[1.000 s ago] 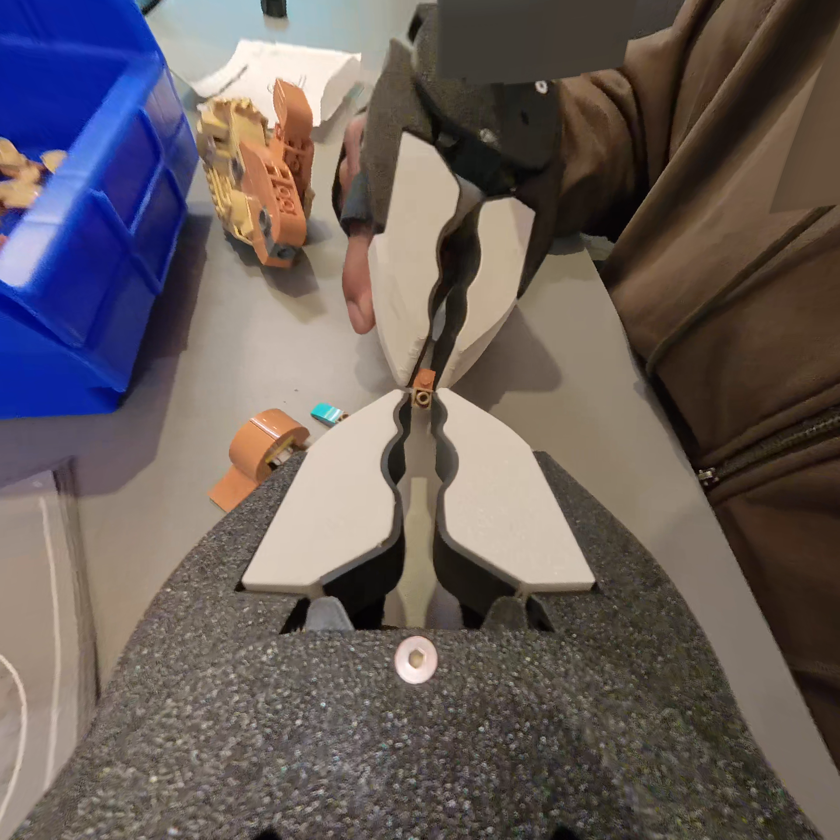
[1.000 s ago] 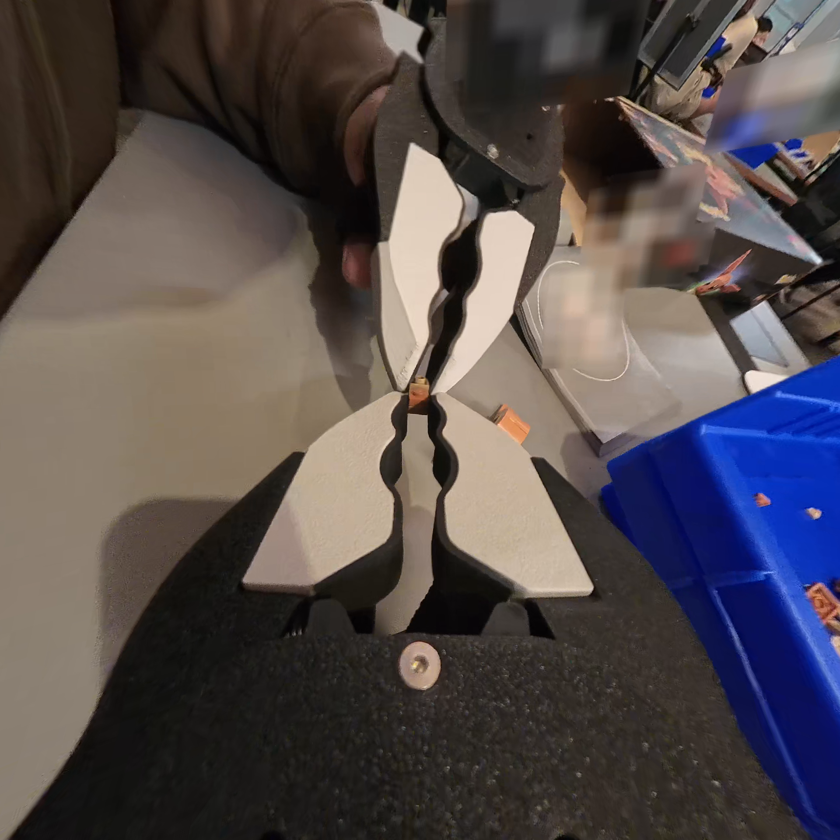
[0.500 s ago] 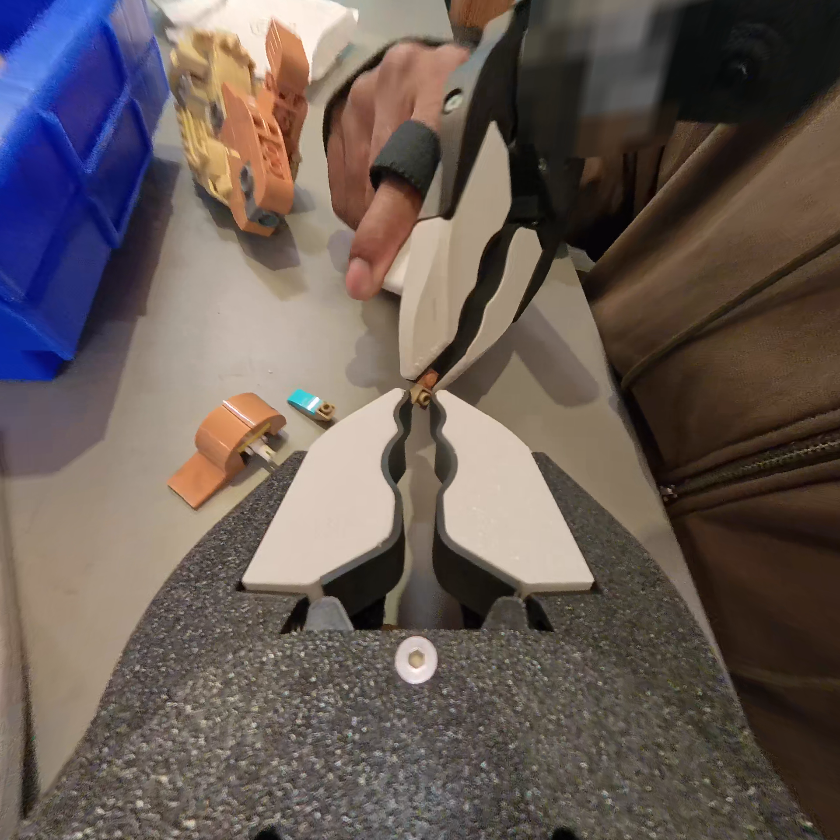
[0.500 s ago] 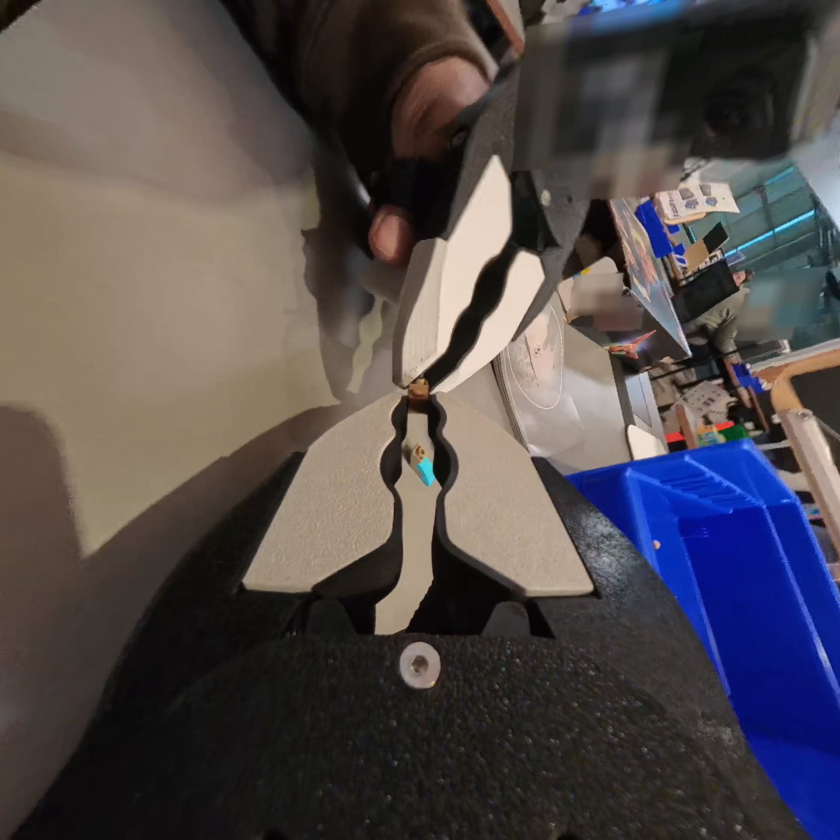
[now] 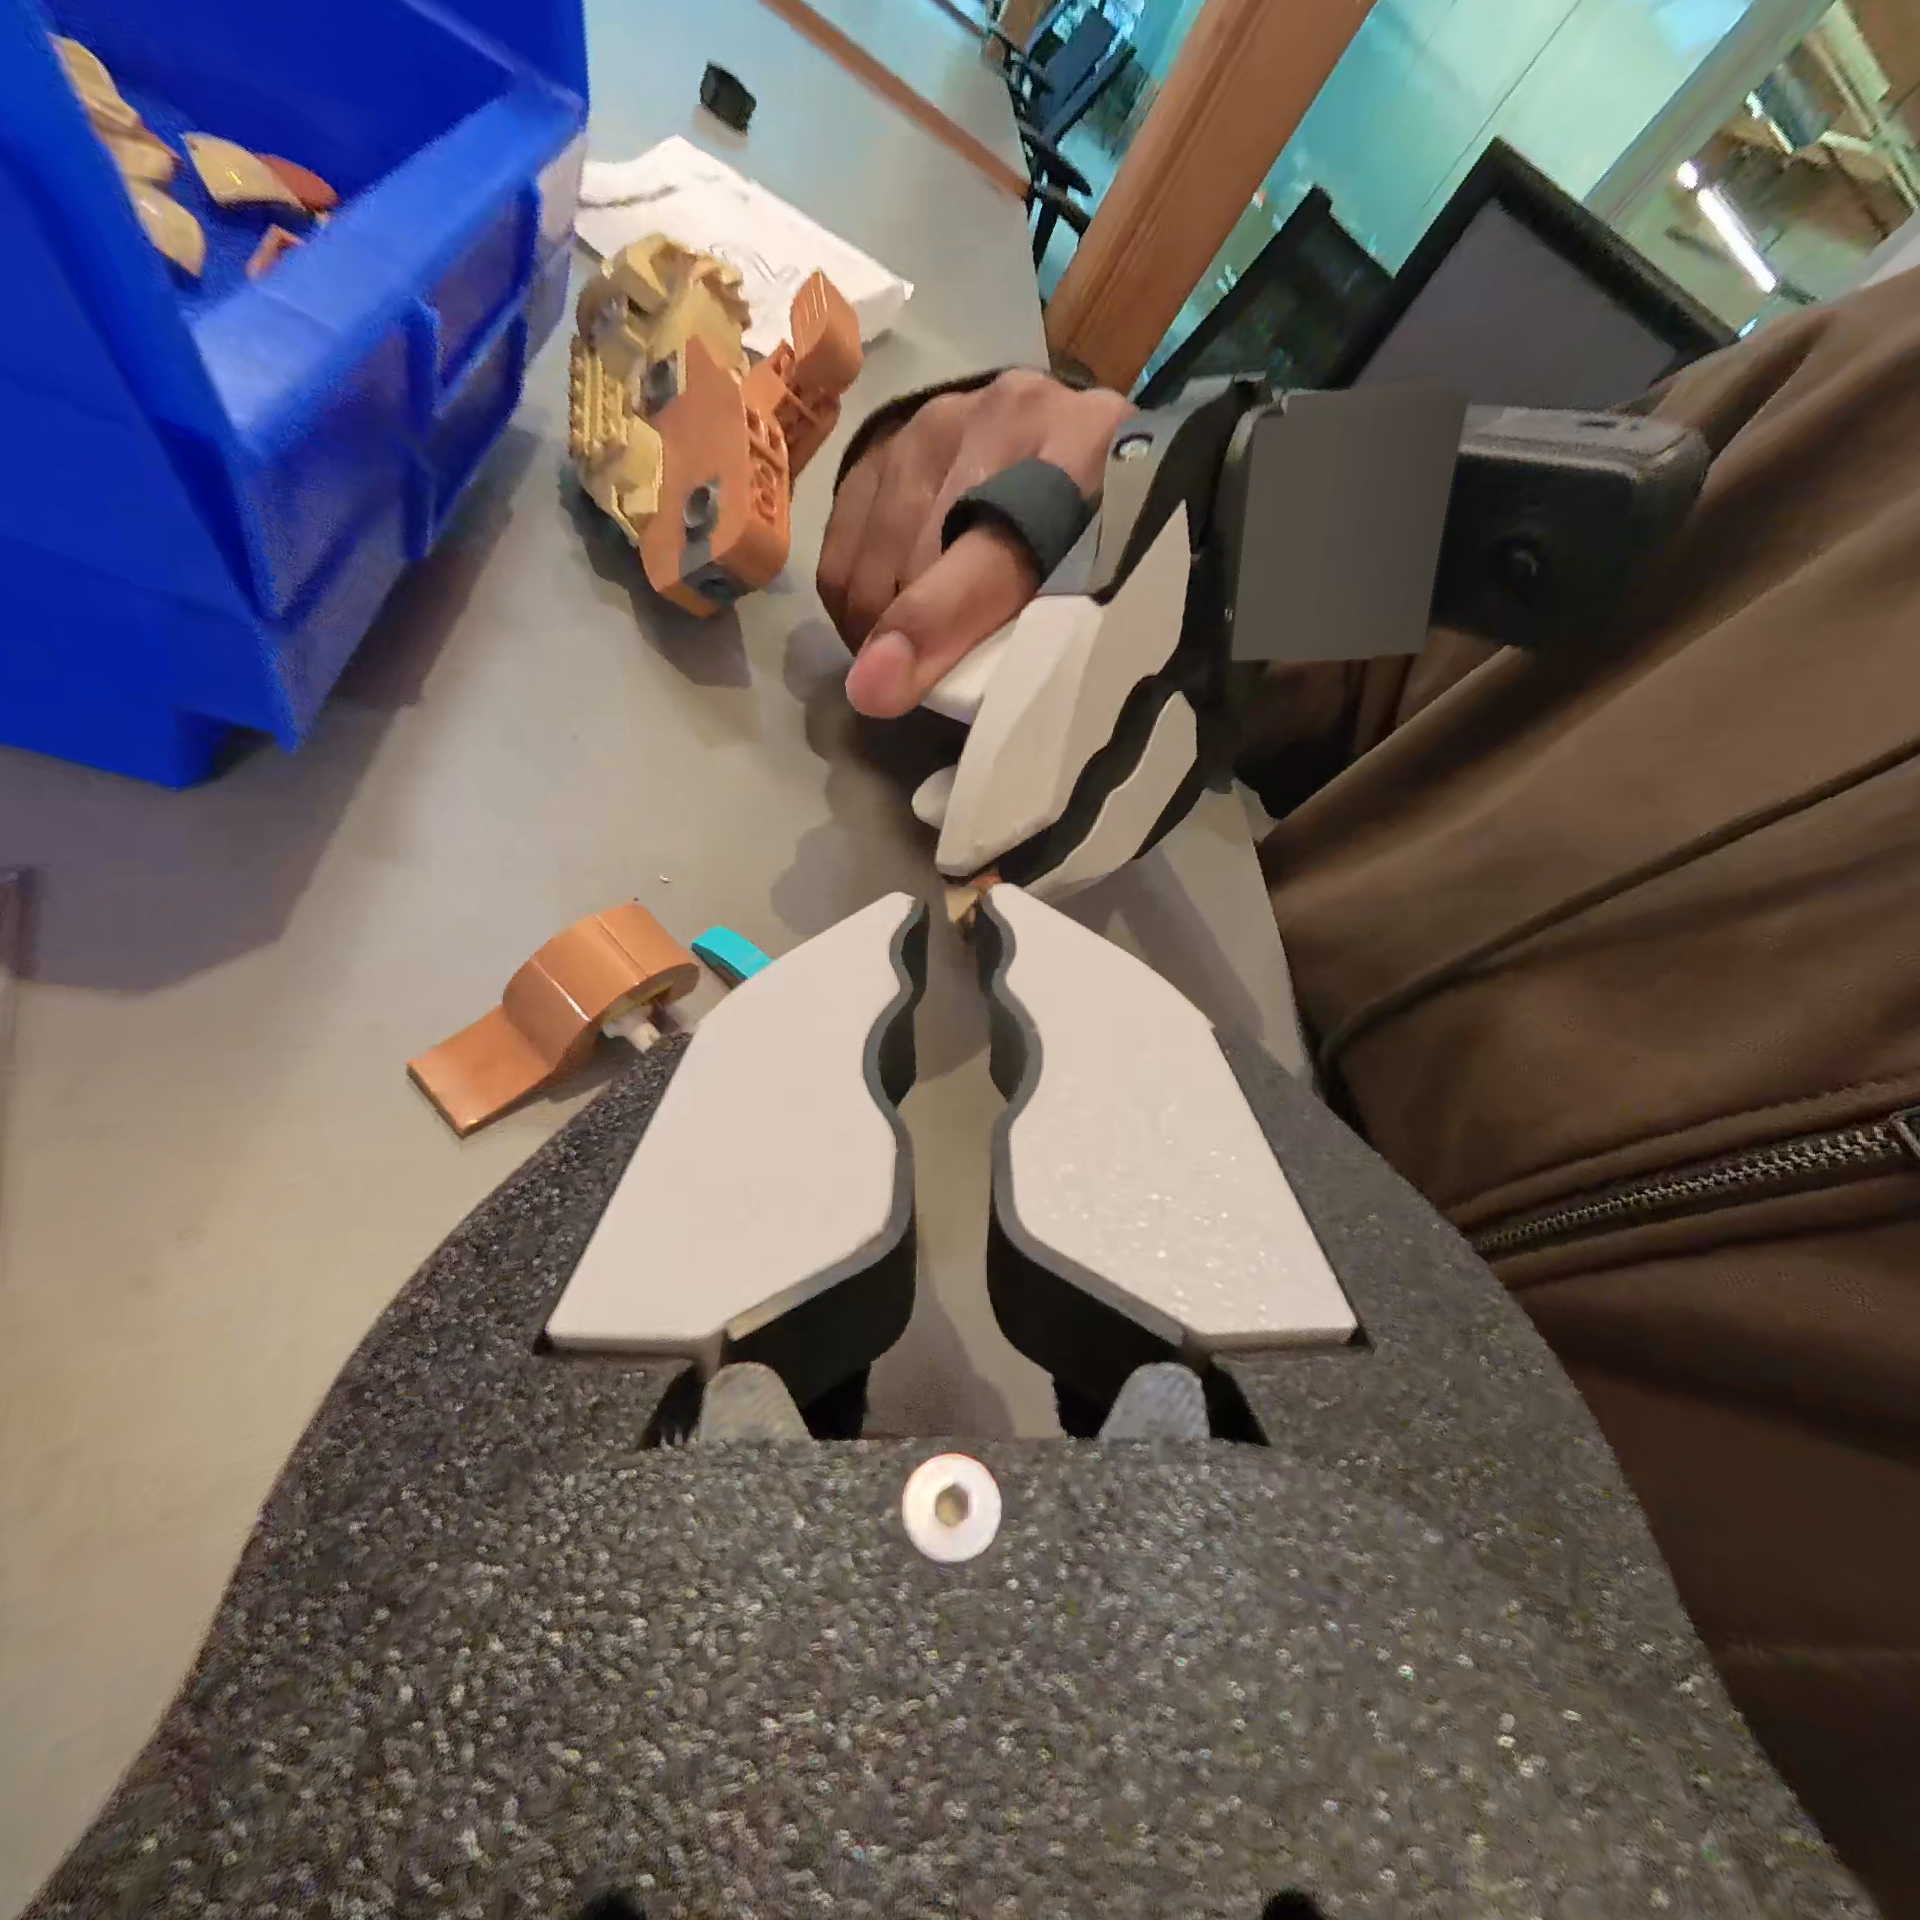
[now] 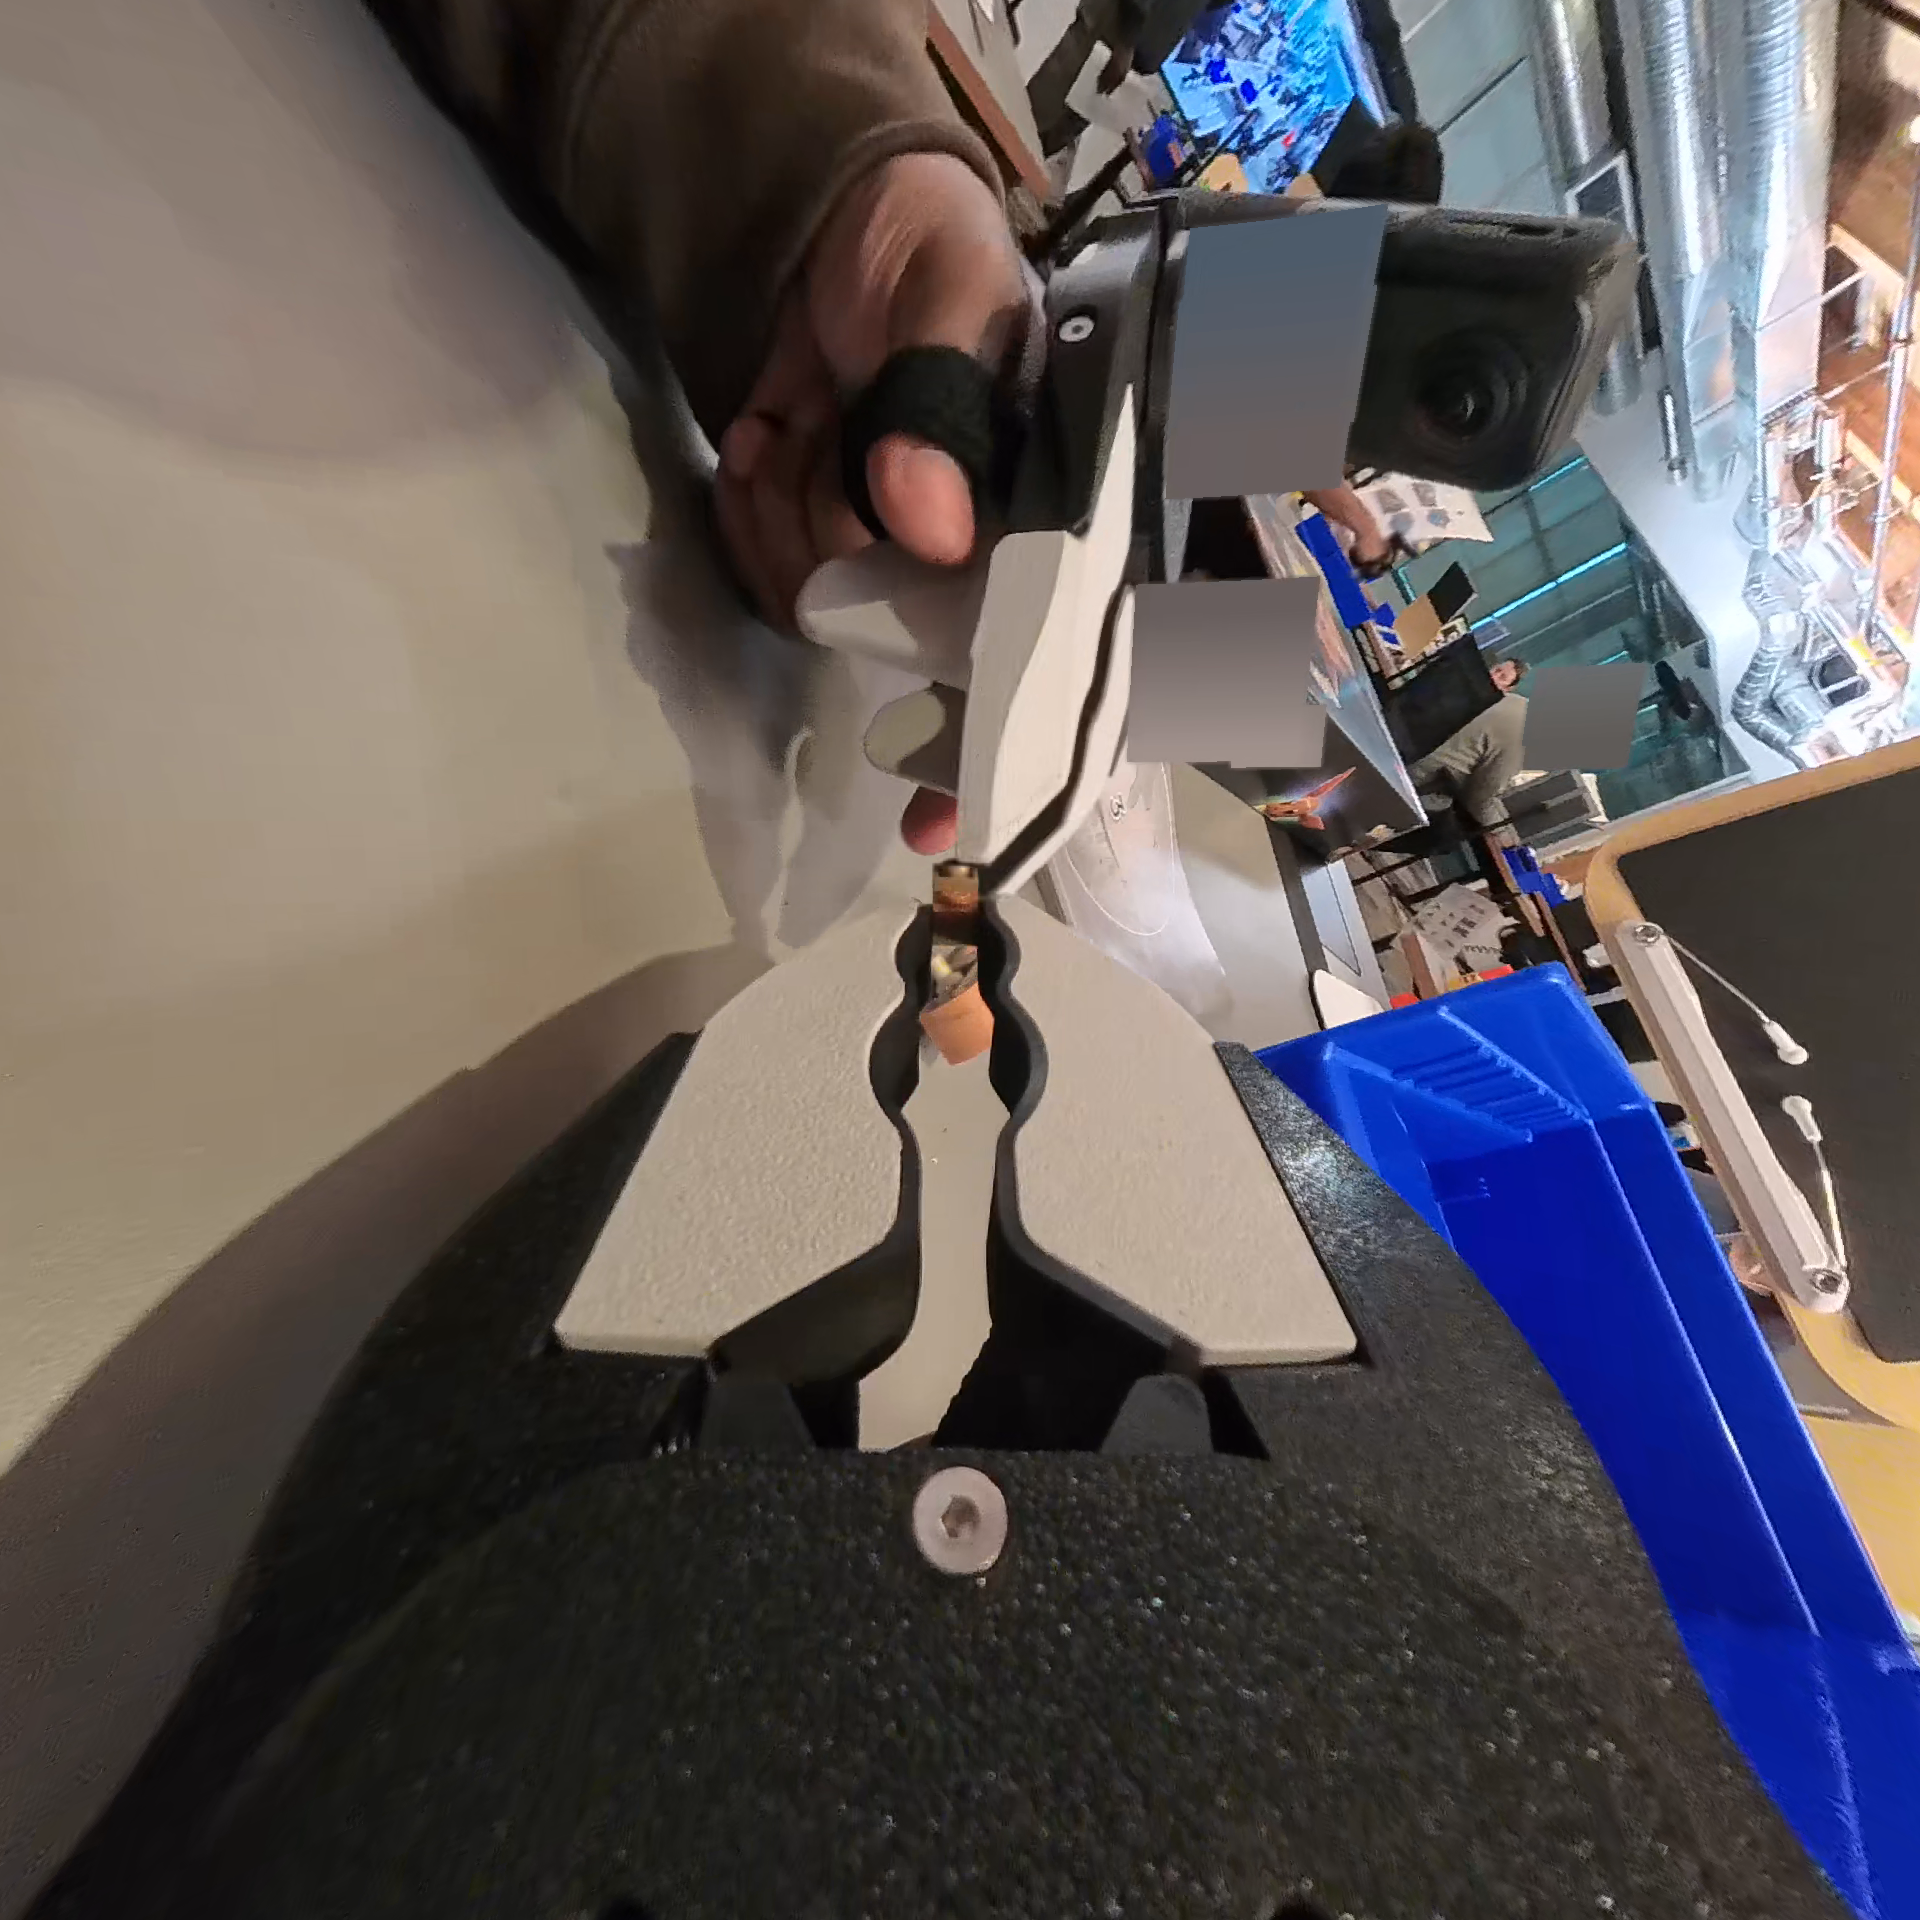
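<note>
My left gripper (image 5: 956,909) and right gripper (image 6: 956,914) meet tip to tip above the grey table (image 5: 416,831). The left gripper is shut on a tiny tan brick piece (image 5: 961,906); the right wrist view shows this piece (image 6: 956,883) at the left fingertips. The right gripper is shut on a tiny orange-brown piece (image 6: 954,916), which touches the tan one. In the left wrist view the right gripper (image 5: 987,873) comes in tilted from the upper right, with a hand (image 5: 935,561) on it.
A blue bin (image 5: 260,416) with tan pieces stands at the left and shows in the right wrist view (image 6: 1558,1195). A tan and orange brick model (image 5: 696,457), white paper (image 5: 727,229), a curved orange piece (image 5: 561,1008) and a teal piece (image 5: 727,951) lie on the table. A brown jacket (image 5: 1610,935) fills the right. Only a small space, under 4 cm, lies between the two pairs of fingers.
Both grippers have stayed tip to tip on their small pieces while turning together. The right gripper has tilted over to the right and both views have swung round.
</note>
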The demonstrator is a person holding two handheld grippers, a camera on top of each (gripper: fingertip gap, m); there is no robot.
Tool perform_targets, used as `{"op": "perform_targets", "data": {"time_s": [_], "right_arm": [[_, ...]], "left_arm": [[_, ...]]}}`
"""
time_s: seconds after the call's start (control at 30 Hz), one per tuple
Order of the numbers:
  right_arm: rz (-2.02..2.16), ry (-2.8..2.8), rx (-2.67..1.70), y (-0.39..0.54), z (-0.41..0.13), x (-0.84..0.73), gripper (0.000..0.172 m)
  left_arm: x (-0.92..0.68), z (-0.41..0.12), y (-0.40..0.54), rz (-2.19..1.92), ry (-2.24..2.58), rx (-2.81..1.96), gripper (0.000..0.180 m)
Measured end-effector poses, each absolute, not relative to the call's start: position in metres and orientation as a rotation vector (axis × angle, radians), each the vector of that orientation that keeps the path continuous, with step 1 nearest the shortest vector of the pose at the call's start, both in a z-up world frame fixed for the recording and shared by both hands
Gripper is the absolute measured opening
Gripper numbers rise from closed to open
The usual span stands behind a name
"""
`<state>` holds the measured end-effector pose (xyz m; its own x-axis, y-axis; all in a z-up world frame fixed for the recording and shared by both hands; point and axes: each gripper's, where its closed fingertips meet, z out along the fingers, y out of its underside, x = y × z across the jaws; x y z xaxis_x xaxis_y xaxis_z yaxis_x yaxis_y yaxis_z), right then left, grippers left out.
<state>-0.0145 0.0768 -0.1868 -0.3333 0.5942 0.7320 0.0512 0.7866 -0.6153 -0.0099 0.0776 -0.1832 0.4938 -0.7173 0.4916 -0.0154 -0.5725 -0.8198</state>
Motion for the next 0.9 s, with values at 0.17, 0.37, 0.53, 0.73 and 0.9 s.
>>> {"op": "perform_targets", "data": {"time_s": [0.17, 0.37, 0.53, 0.73, 0.9], "right_arm": [[0.630, -1.835, -0.480, 0.073, -0.186, -0.015, 0.008], [0.702, -1.815, -0.492, 0.071, -0.182, -0.015, 0.008], [0.790, -1.797, -0.549, 0.073, -0.178, -0.014, 0.008], [0.864, -1.785, -0.590, 0.073, -0.175, -0.014, 0.008], [0.846, -1.797, -0.543, 0.069, -0.175, -0.012, 0.008]], "left_arm": [[-0.006, -0.184, 0.076, -1.139, 0.614, -1.956, 0.011], [-0.004, -0.180, 0.072, -1.220, 0.599, -1.941, 0.010], [-0.002, -0.181, 0.068, -1.245, 0.614, -1.943, 0.007], [-0.001, -0.177, 0.069, -1.231, 0.615, -1.908, 0.006], [0.000, -0.175, 0.068, -1.291, 0.587, -1.914, 0.011]]}}
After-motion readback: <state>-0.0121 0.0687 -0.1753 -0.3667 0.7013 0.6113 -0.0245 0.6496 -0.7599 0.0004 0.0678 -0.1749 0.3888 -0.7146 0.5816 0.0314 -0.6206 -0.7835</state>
